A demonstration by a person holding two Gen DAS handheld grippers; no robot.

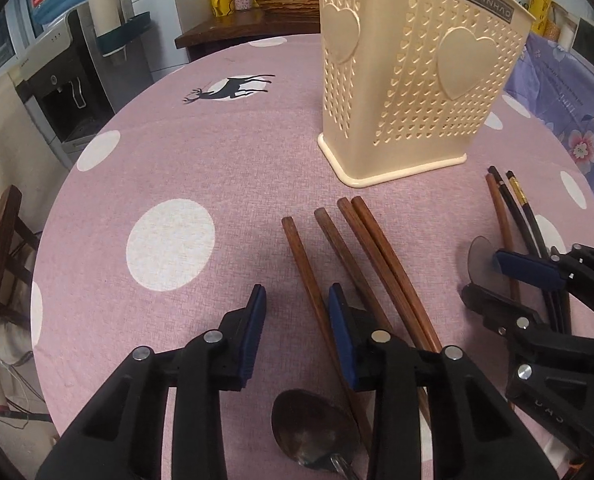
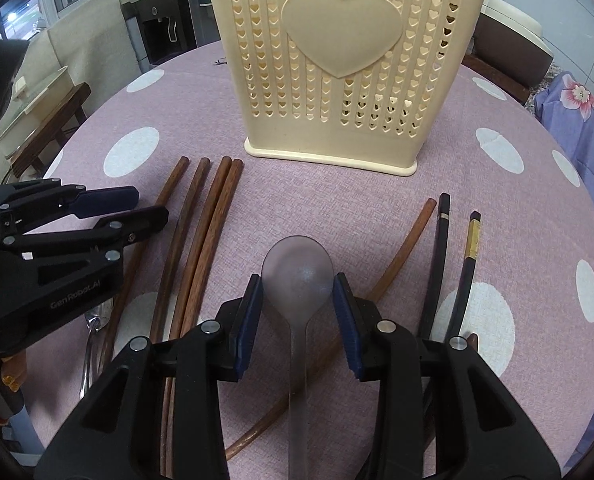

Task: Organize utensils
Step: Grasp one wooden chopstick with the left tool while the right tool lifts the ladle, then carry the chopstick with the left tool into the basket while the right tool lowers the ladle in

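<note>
A cream holder with heart-shaped holes stands upright on the pink dotted table; its inside is hidden. Only the left view shows a metal spoon, bowl toward the holder. Only the right view shows the right tongs pinching a translucent spoon whose bowl points at the holder. Four brown chopsticks lie lengthwise toward the holder. The left tongs, spread, straddle the leftmost chopstick.
</note>
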